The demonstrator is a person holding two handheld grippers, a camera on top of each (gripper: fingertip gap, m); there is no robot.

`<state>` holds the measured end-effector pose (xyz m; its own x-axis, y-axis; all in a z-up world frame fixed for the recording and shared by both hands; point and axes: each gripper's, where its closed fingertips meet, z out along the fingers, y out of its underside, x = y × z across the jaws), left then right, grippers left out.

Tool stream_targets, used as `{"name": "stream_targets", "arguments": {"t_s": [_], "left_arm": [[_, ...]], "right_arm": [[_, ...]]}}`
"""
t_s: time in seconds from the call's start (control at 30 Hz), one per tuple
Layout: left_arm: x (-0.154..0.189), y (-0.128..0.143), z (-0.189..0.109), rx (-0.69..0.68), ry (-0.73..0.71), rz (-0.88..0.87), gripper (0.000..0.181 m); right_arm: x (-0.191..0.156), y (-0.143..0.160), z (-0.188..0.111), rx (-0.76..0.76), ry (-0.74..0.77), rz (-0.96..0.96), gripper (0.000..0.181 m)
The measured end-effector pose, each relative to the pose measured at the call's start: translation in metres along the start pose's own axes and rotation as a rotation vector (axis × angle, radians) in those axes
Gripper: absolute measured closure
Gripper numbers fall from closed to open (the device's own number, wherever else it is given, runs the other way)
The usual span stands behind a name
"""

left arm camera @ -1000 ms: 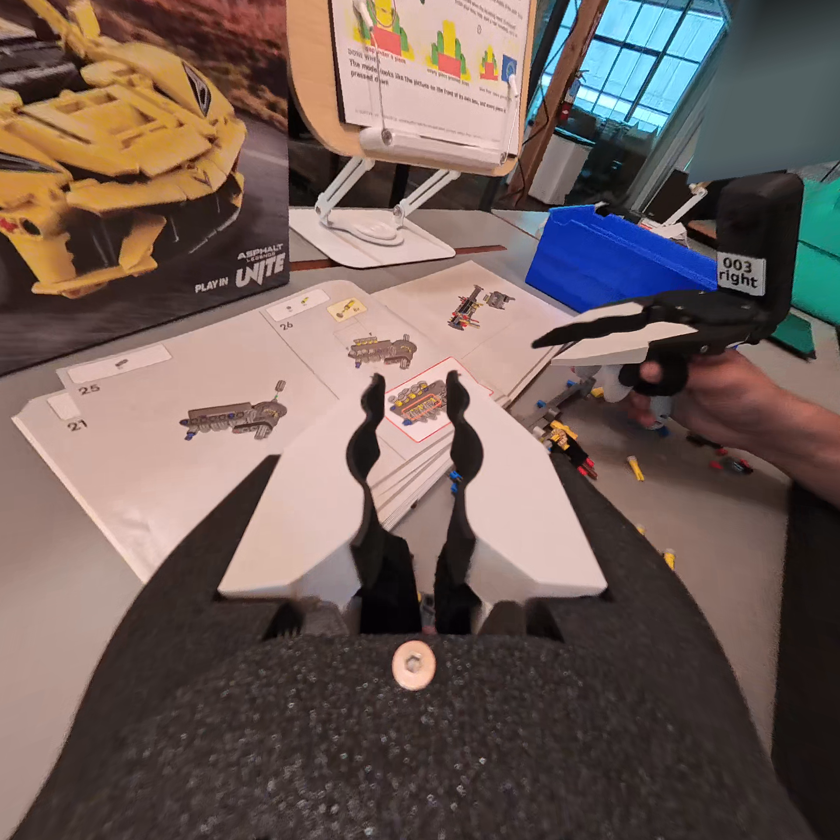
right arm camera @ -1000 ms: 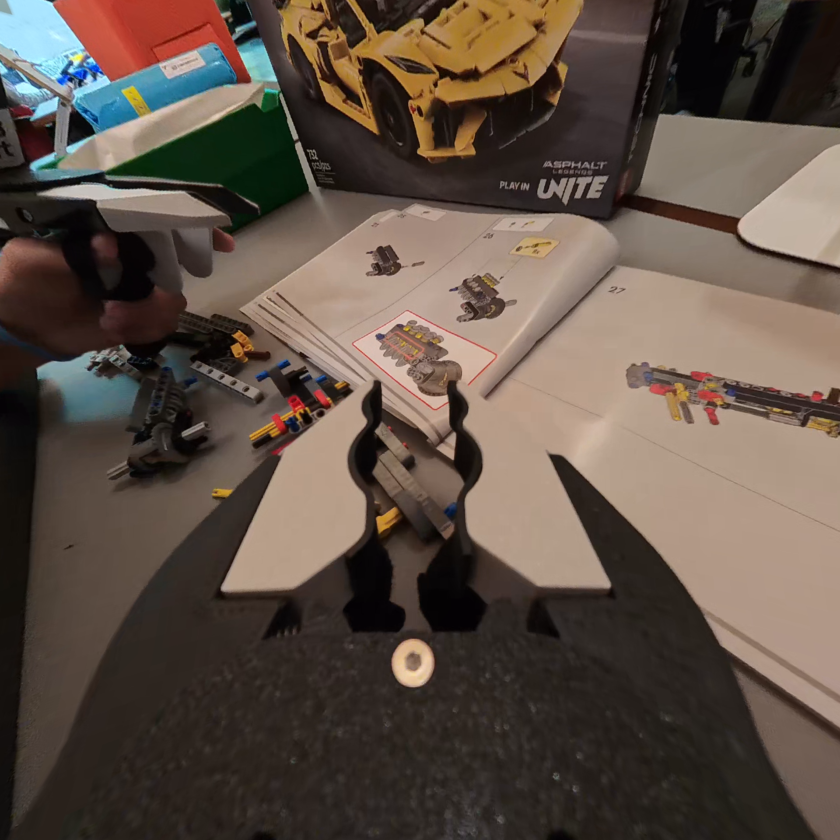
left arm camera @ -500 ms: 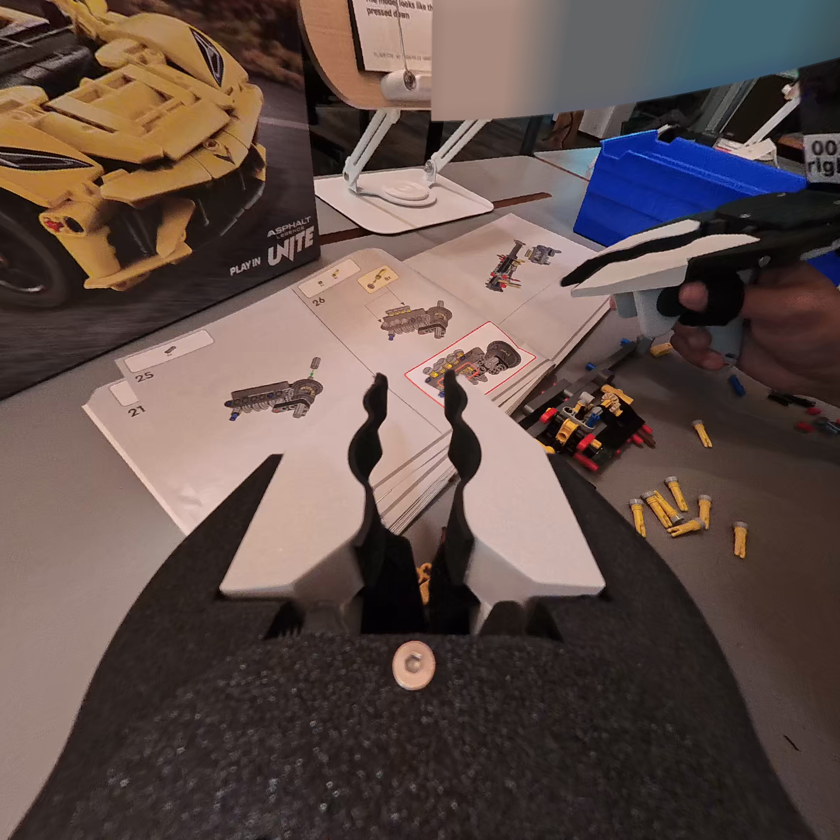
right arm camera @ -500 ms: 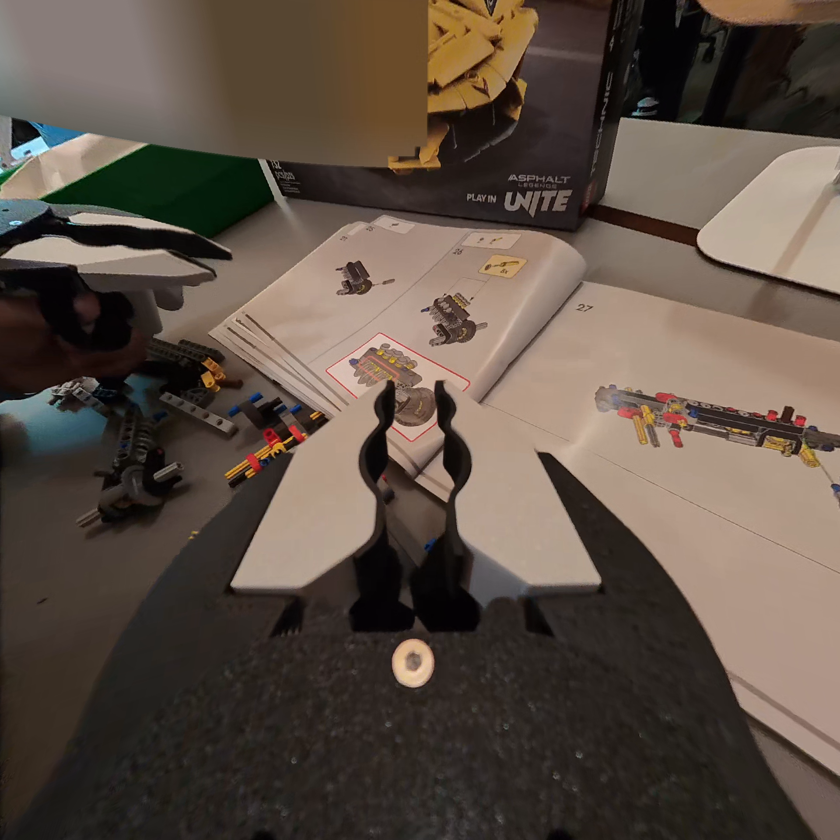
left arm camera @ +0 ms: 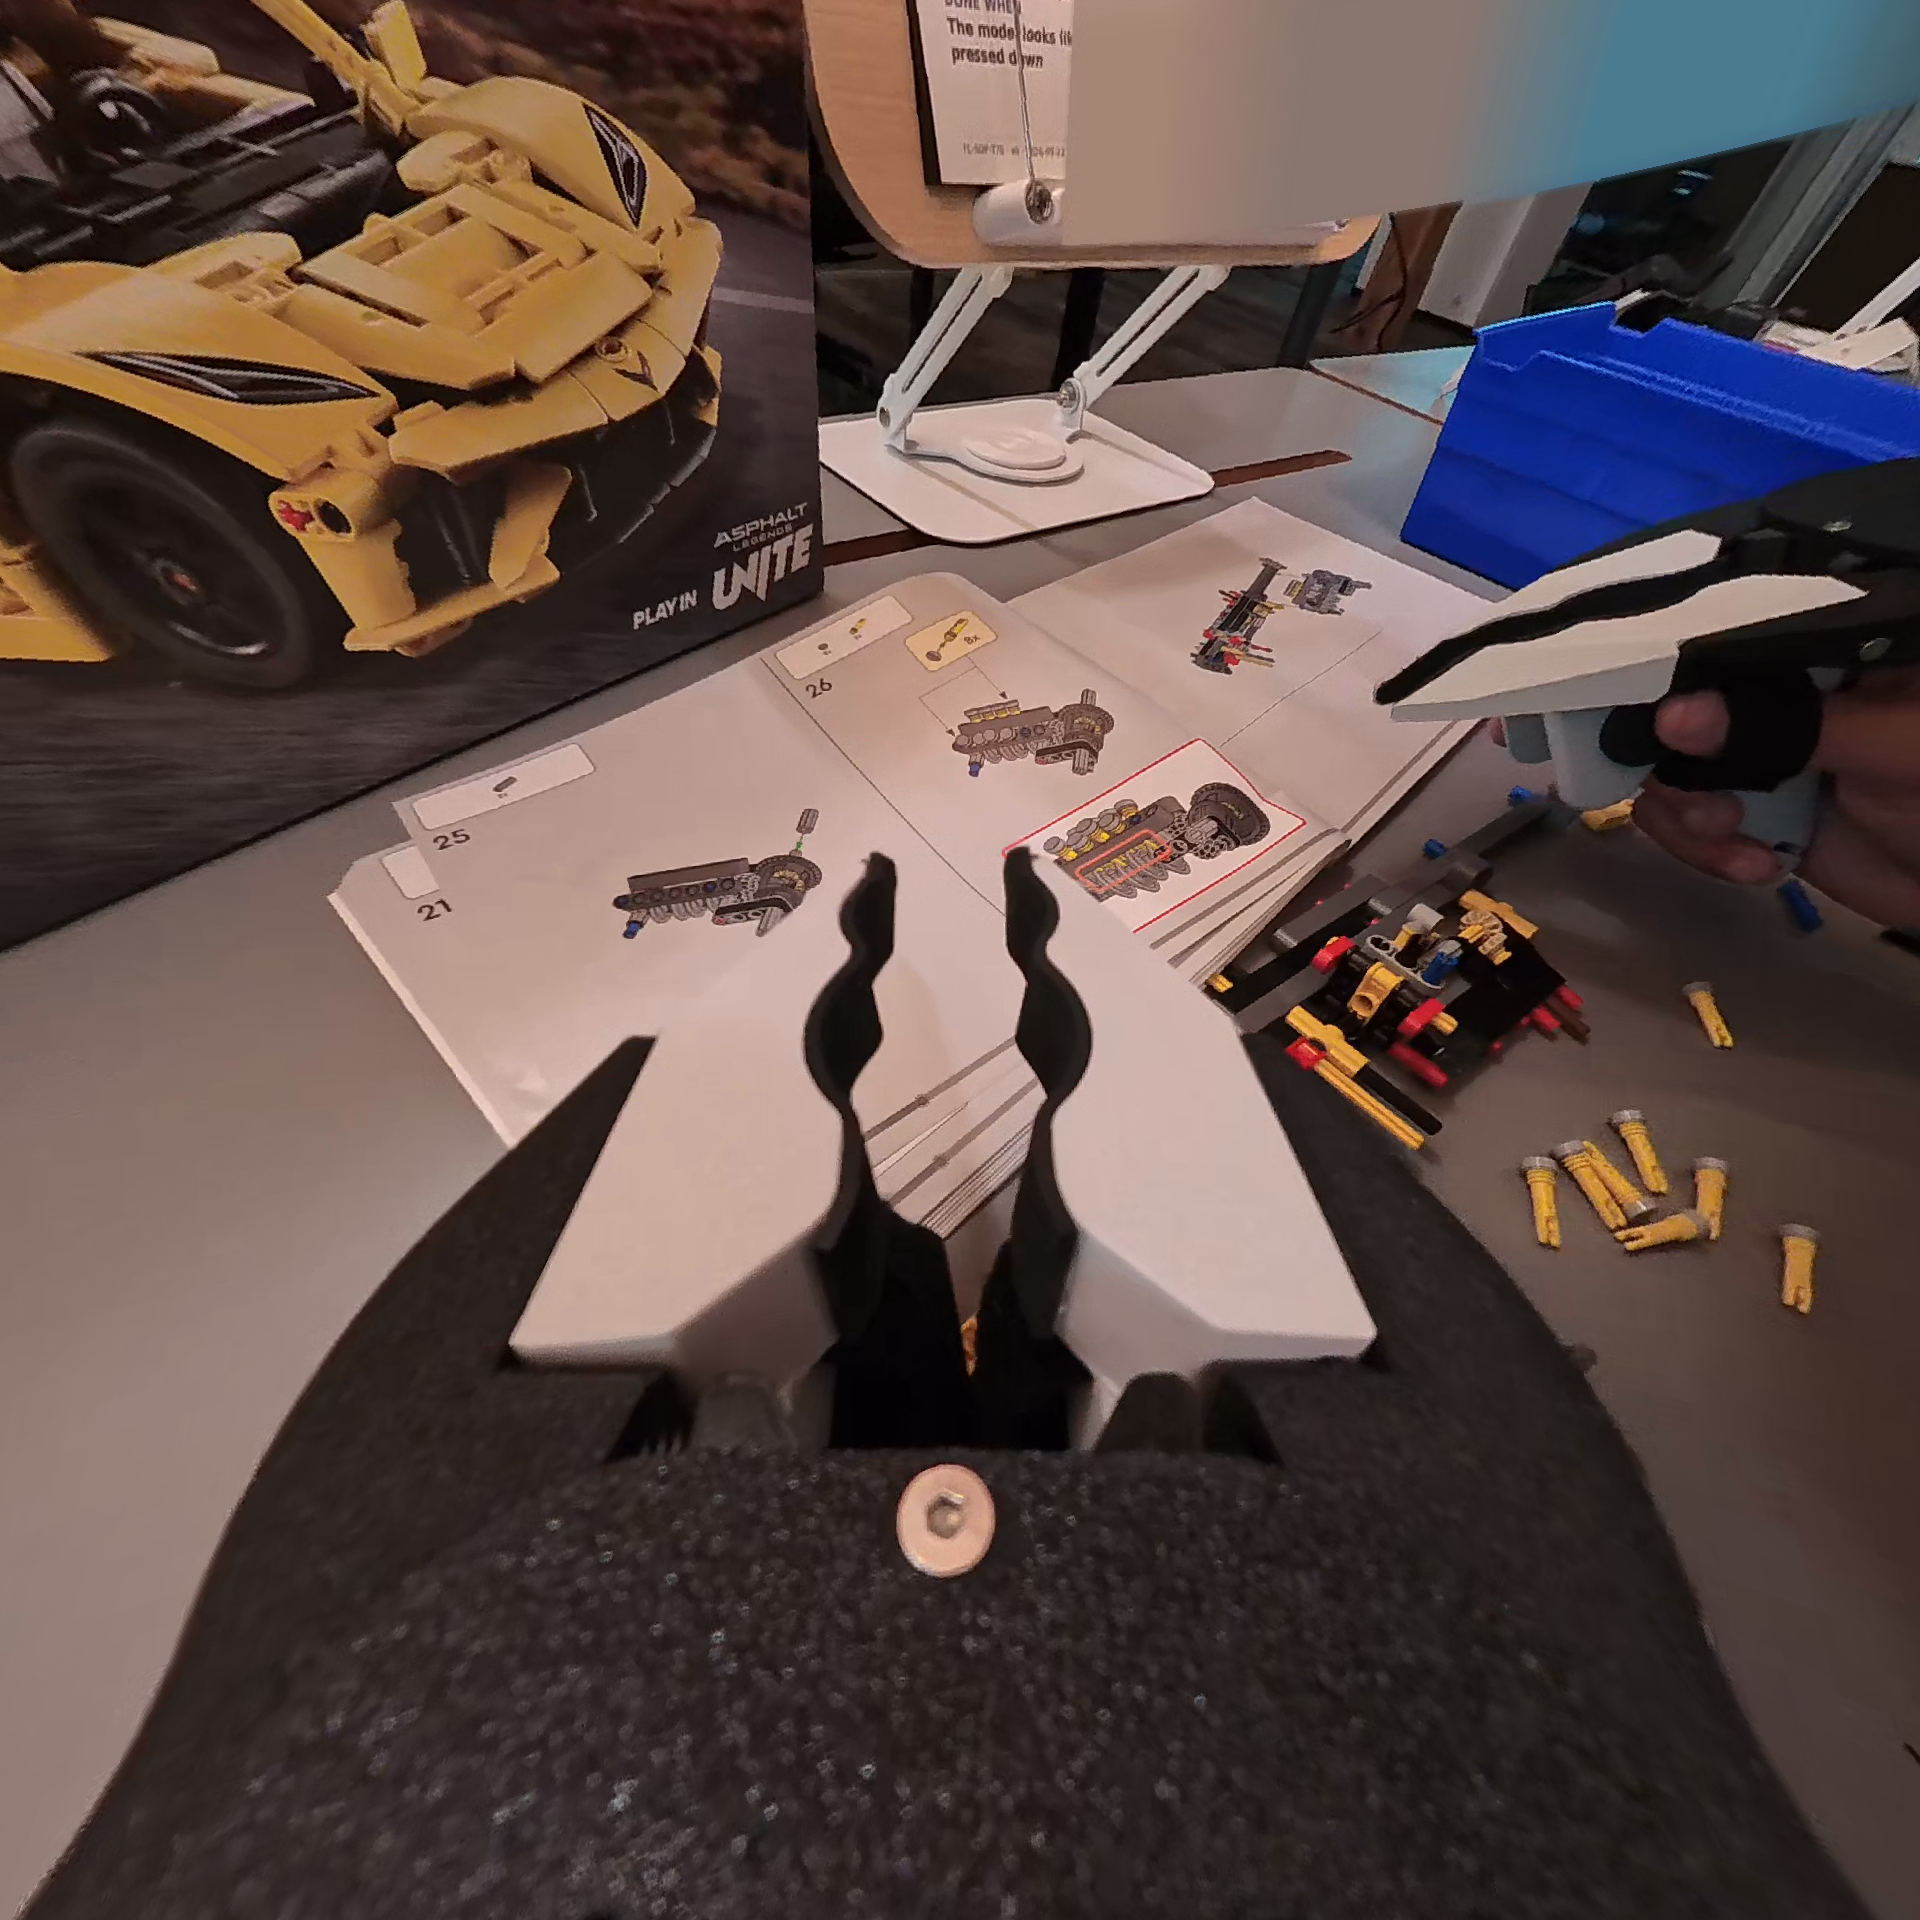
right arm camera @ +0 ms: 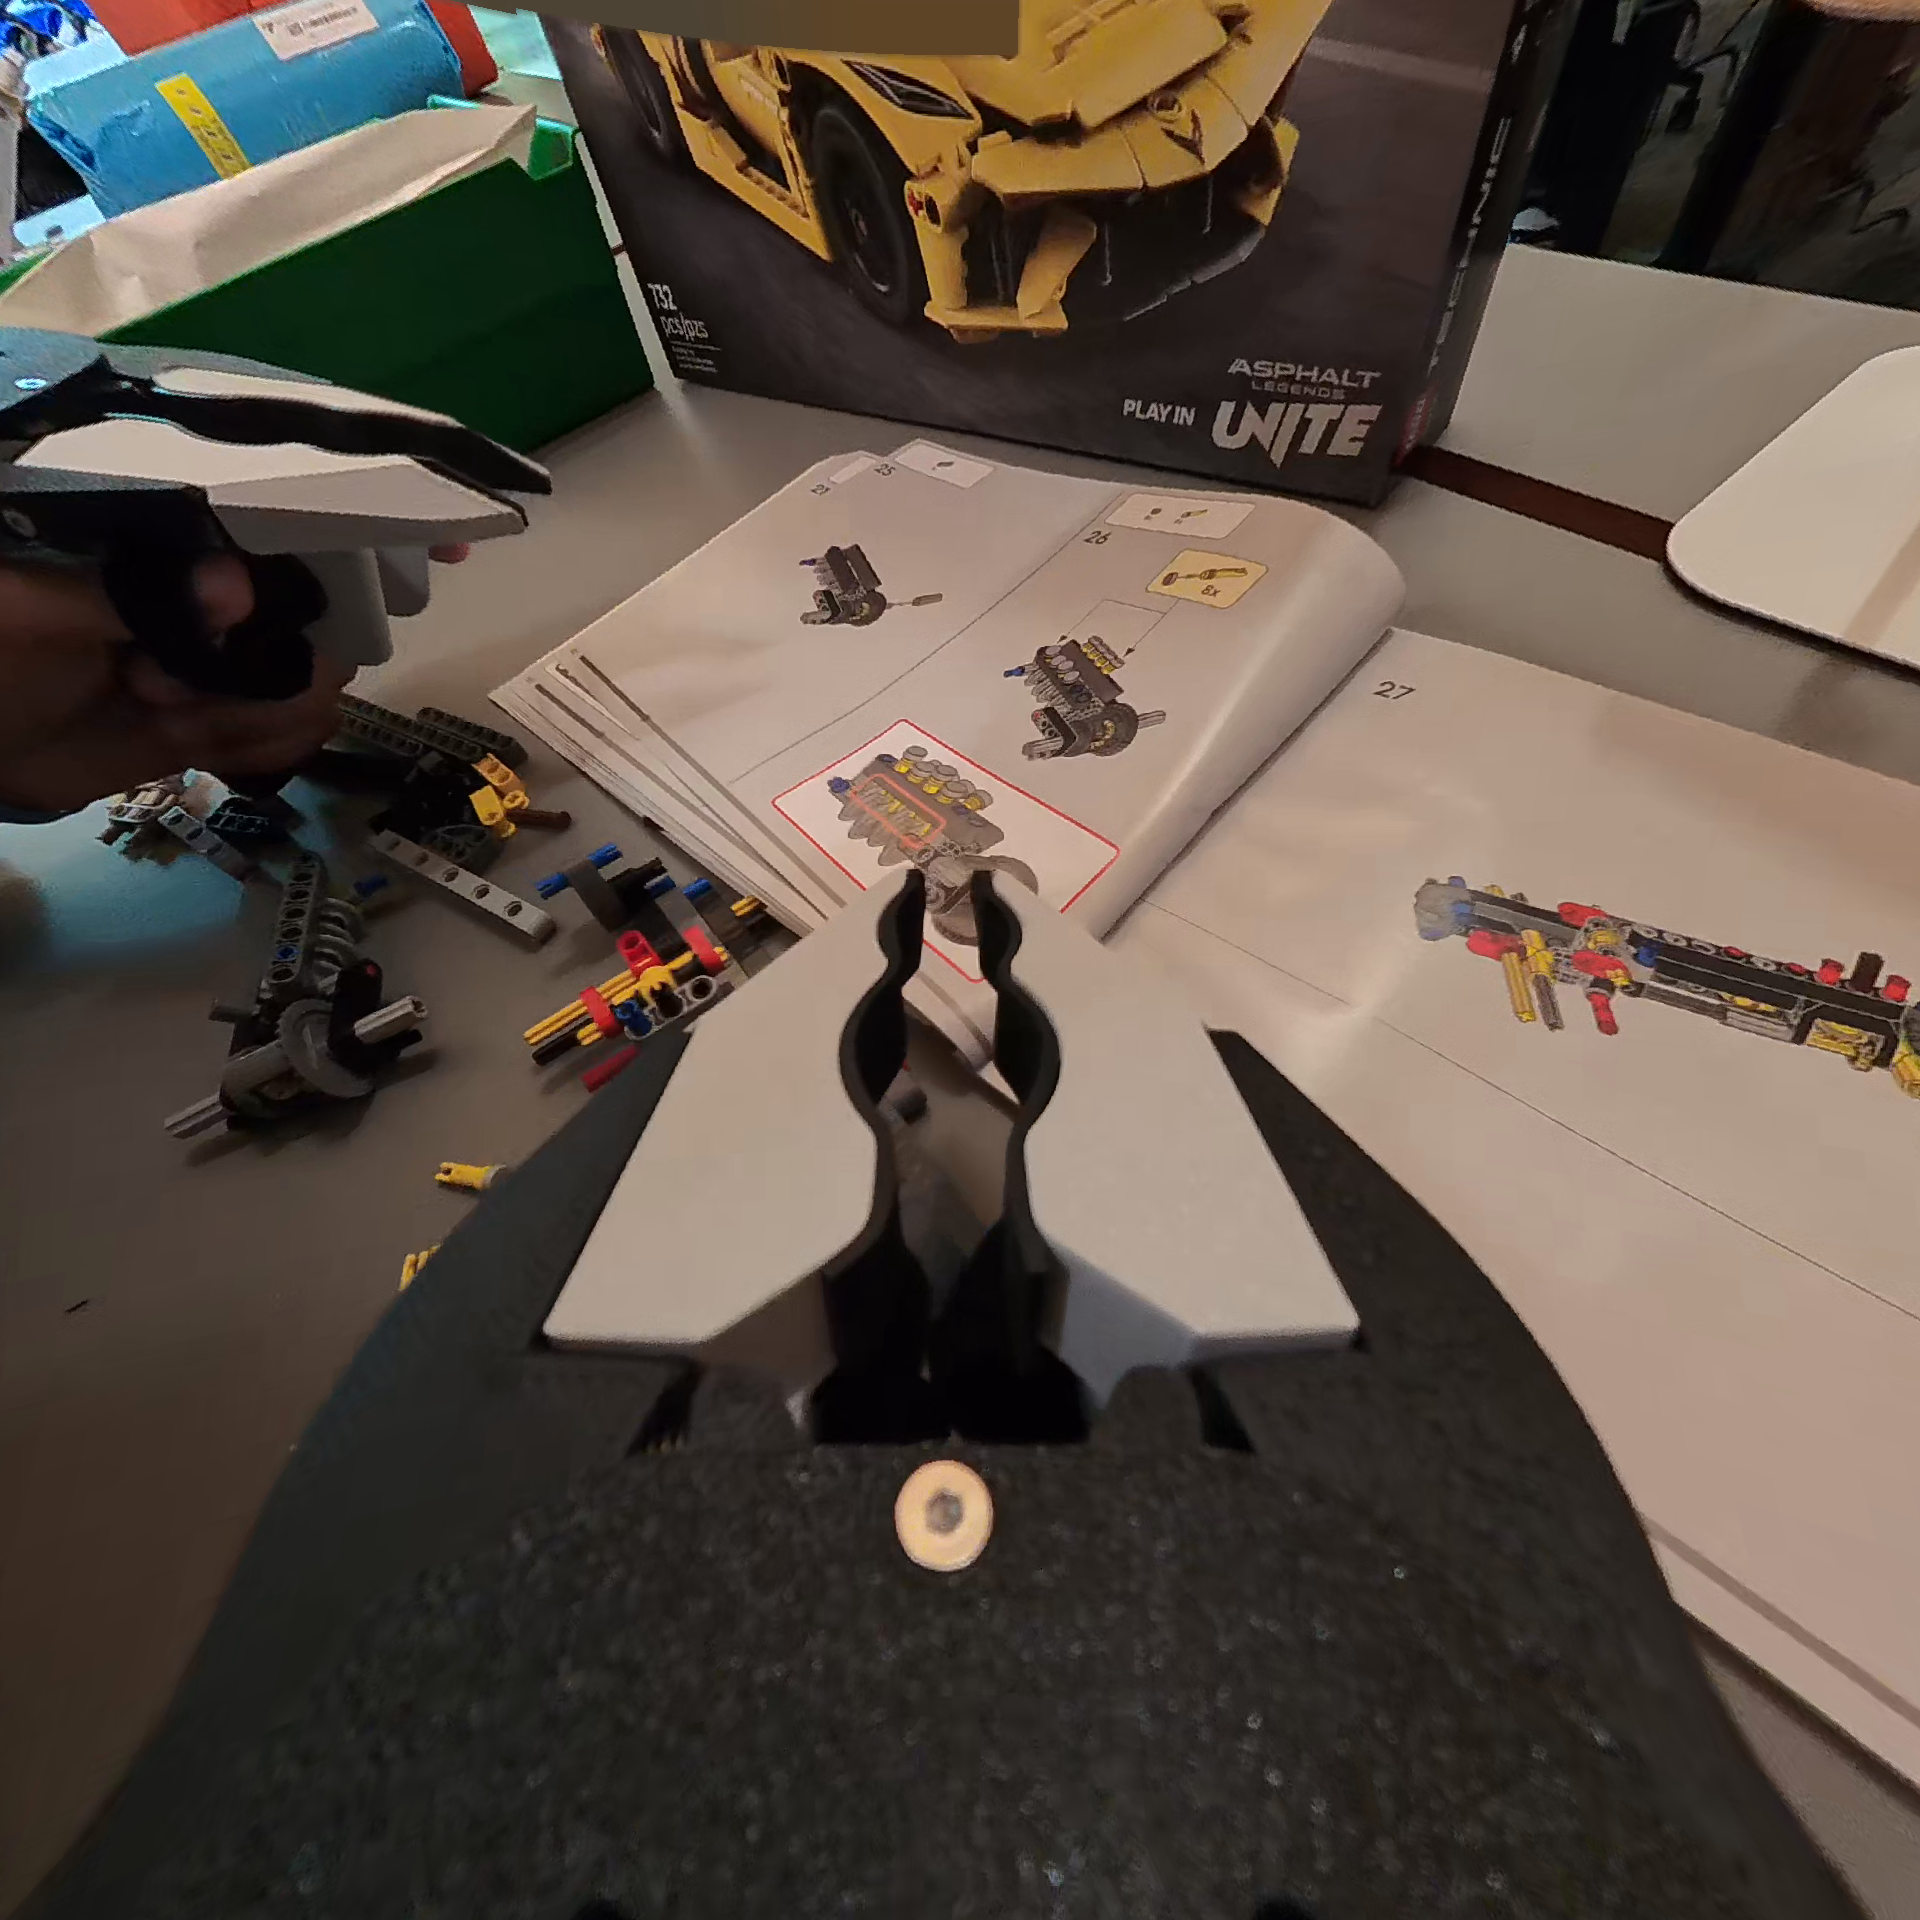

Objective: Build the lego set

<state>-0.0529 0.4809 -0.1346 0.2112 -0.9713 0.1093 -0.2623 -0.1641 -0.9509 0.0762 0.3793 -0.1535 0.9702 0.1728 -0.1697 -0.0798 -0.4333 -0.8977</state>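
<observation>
The left gripper (left arm camera: 951,868) is held above the table (left arm camera: 187,1195) with its jaws parted and nothing between them. Just past its tips the open manual (left arm camera: 727,810) is spread flat. To the right of the tips, at the manual's corner, a partly built black frame (left arm camera: 1403,977) with yellow and red pins is seen lying on the table. Nearer and farther right, loose yellow pins (left arm camera: 1621,1184) are scattered. Beyond the manual to the left the set's box (left arm camera: 364,364) is stood upright, and straight ahead a white stand (left arm camera: 1018,457) carrying a board is placed. A blue bin (left arm camera: 1662,436) is seen far right.

The right gripper (right arm camera: 948,883) is also held in the air, its jaws drawn close but with a narrow gap left at the tips; nothing is gripped. Its tips are seen over the manual's near edge. To the left of its fingers, small parts are strewn: a yellow, red and black cluster (right arm camera: 634,997), a grey beam (right arm camera: 457,888), and farther left a grey engine block (right arm camera: 301,1008). Beyond those the other gripper is held in a hand (right arm camera: 135,707) above more dark parts. A green bin (right arm camera: 416,281) is seen far left, beside the box.
</observation>
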Motion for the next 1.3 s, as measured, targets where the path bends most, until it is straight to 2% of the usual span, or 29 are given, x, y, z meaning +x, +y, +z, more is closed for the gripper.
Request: {"name": "stream_targets", "arguments": {"t_s": [0.53, 0.9, 1.17, 1.23, 1.3], "left_arm": [[0.009, -0.025, -0.016, 0.099, -0.11, 0.194, 0.17], [0.018, -0.023, -0.016, 0.065, -0.123, 0.251, 0.171], [0.024, -0.017, -0.02, 0.06, -0.1, 0.226, 0.171], [0.032, -0.017, -0.03, 0.077, -0.035, 0.163, 0.17], [0.048, -0.009, -0.045, 0.021, 0.067, 0.128, 0.169]], "right_arm": [[-0.035, -0.01, -0.02, 0.08, -0.11, 0.021, 0.174], [-0.083, -0.011, -0.025, 0.075, -0.234, -0.021, 0.174], [-0.131, 0.011, -0.018, -0.014, -0.331, -0.222, 0.173], [-0.14, 0.02, -0.016, -0.047, -0.367, -0.247, 0.17], [-0.148, 0.025, -0.015, -0.067, -0.396, -0.245, 0.162]]}}
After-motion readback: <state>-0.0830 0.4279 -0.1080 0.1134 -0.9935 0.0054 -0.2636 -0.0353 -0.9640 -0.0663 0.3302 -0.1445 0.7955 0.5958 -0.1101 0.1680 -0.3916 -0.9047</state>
